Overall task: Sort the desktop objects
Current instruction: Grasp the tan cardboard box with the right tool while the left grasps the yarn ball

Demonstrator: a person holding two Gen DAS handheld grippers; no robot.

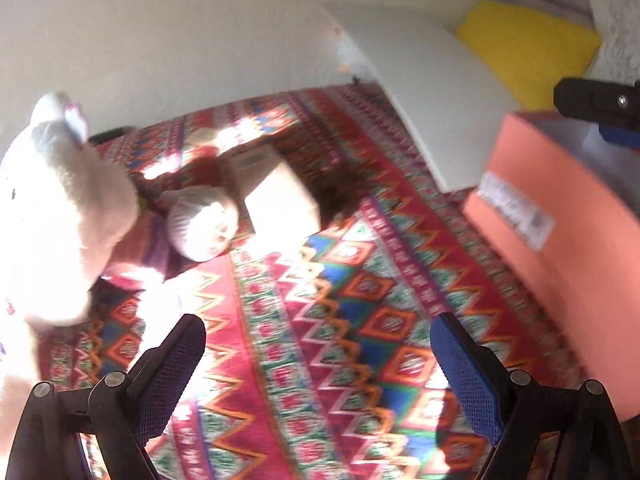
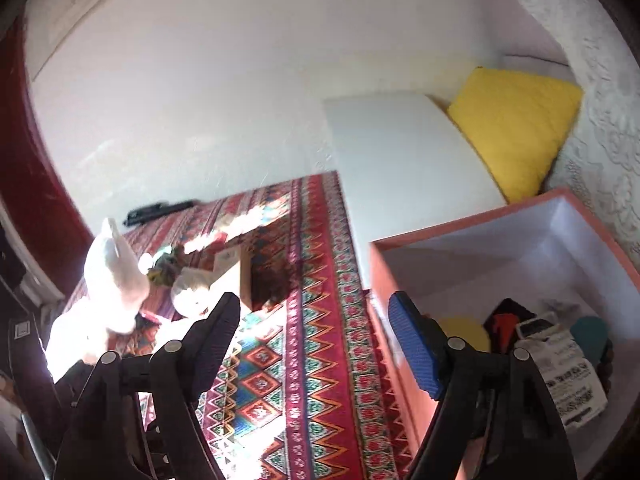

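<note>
A white plush toy (image 1: 60, 216) lies at the left on the patterned tablecloth (image 1: 320, 300), with a pale knitted ball (image 1: 200, 224) and a small beige box (image 1: 276, 196) beside it. My left gripper (image 1: 316, 364) hovers open over bare cloth, short of them. At the right stands an orange box (image 1: 560, 240). My right gripper (image 2: 316, 336) is open above the orange box's (image 2: 384, 360) left wall; inside lie several items, among them a labelled packet (image 2: 568, 376), a yellow round thing (image 2: 464, 332) and a teal piece (image 2: 592, 336). The plush toy (image 2: 116, 276) and beige box (image 2: 232, 276) show far left.
A white board (image 2: 400, 160) and a yellow cushion (image 2: 516, 128) lie behind the orange box. A dark flat object (image 2: 160, 208) rests at the cloth's far edge by the white wall. The right gripper's tip (image 1: 600, 108) shows above the orange box in the left wrist view.
</note>
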